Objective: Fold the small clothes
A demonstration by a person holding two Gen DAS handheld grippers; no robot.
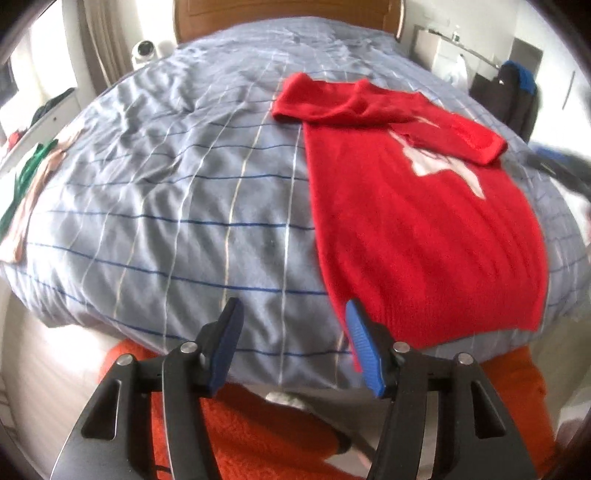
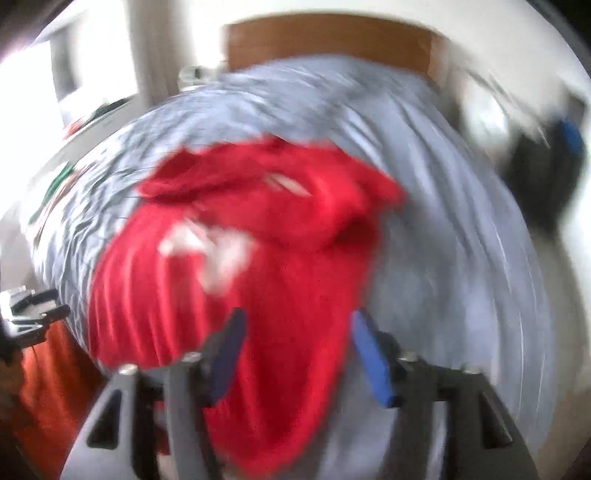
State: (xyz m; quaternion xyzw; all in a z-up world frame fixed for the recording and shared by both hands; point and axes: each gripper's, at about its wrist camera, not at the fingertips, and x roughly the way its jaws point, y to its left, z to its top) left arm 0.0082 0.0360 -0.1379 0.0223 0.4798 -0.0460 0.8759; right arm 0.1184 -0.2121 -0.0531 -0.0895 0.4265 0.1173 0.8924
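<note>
A small red knit sweater (image 1: 417, 221) with a white star lies flat on the right half of the bed, both sleeves folded across its chest. My left gripper (image 1: 291, 310) is open and empty above the bed's near edge, its right finger (image 1: 364, 347) just over the sweater's near left hem corner. The right wrist view is motion-blurred. There the sweater (image 2: 280, 266) fills the middle, and my right gripper (image 2: 295, 321) is open above its near hem, holding nothing.
The bed (image 1: 166, 206) has a grey-blue checked cover and a wooden headboard (image 1: 288, 14). Green and beige clothes (image 1: 33, 177) lie at its left edge. An orange fuzzy garment (image 1: 258, 424) is below the gripper. Dark clothes (image 1: 517, 96) hang at the right.
</note>
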